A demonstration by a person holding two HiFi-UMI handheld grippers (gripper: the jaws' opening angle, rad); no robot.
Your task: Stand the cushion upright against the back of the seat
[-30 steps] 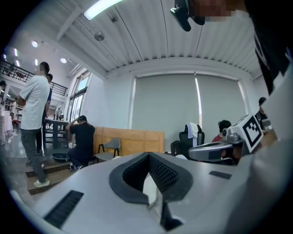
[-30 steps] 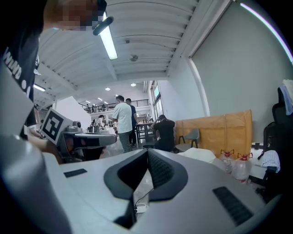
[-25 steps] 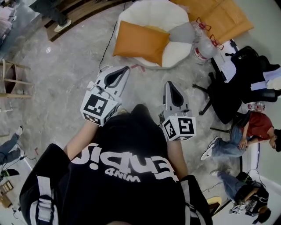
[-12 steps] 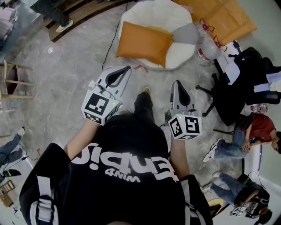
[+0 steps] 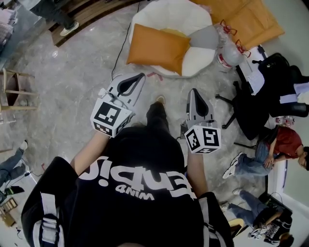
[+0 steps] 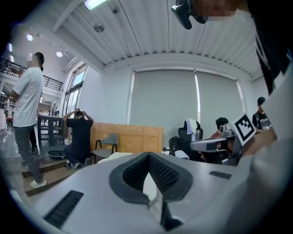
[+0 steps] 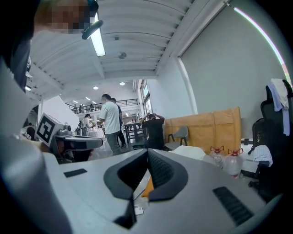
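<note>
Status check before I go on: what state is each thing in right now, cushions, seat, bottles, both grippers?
Orange cushion: lying on the seat, not upright, untouched.
Grey cushion: lying on the seat beside the orange one.
White seat: on the floor, holding both cushions.
Water bottles: upright beside the seat.
Left gripper: shut, empty, short of the seat.
Right gripper: shut, empty, short of the seat.

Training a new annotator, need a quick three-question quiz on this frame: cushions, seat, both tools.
1. True or false: the left tool touches the orange cushion.
2. The jaws of the left tool and right tool are: A) both open, B) both shut, C) only the left shut.
3. What colour is the smaller cushion beside the orange one on the white seat?
Key: 1 false; 2 B; 3 grey.
</note>
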